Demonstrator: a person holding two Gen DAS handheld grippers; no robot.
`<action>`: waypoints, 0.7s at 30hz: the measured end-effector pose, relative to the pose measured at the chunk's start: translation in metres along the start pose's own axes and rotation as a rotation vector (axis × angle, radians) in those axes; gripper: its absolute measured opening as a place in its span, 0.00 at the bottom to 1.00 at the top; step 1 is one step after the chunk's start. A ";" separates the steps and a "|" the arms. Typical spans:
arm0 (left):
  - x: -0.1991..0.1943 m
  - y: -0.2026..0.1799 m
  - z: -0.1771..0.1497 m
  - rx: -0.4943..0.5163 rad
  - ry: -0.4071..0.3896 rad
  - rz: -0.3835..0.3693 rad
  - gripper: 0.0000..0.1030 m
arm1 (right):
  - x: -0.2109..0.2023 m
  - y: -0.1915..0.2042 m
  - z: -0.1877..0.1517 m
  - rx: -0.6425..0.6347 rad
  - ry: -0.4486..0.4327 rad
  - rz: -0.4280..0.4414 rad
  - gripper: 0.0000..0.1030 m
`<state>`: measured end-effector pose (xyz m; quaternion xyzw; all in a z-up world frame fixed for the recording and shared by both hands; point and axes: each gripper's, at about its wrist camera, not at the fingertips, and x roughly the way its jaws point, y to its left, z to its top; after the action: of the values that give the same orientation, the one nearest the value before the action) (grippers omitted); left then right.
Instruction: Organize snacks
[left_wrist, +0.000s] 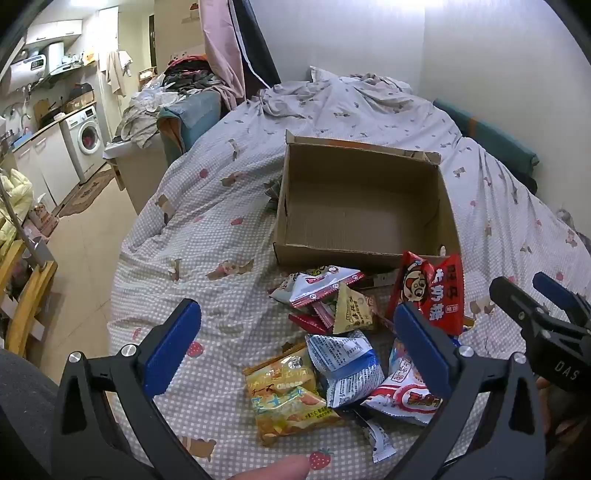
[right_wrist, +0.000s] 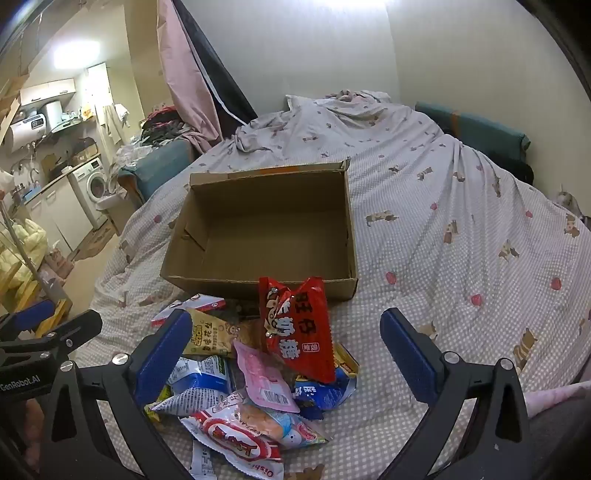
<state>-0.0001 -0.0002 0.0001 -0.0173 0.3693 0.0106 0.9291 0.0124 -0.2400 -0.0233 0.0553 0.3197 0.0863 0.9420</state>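
Snack pile (left_wrist: 343, 347) lies just before cardboard box (left_wrist: 362, 206) on bed (left_wrist: 207, 229); red bag (right_wrist: 295, 328) upright, long axis vertical, between spread right gripper (right_wrist: 284, 354) fingers; left gripper (left_wrist: 295, 347) spread over pile.

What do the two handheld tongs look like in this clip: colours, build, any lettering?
Both match: the left tongs and the right tongs have black plastic arms with slotted cut-outs and silver screws, ending in blue, finely textured rectangular pads. White lettering shows on the bodies: "DAS" on the right one in the left wrist view, "GenRobot.AI" on the left one in the right wrist view. No cables visible.
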 end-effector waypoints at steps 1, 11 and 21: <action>0.000 0.000 0.000 -0.001 0.000 0.000 1.00 | 0.000 0.000 0.000 -0.001 0.002 -0.001 1.00; 0.002 -0.004 -0.005 -0.004 0.005 0.009 1.00 | 0.000 0.002 0.000 -0.001 0.003 -0.001 1.00; 0.002 0.001 -0.002 -0.013 0.010 0.002 1.00 | 0.000 0.000 0.001 -0.001 0.003 0.000 1.00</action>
<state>-0.0002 0.0004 -0.0022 -0.0229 0.3739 0.0136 0.9271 0.0130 -0.2398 -0.0231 0.0549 0.3212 0.0866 0.9414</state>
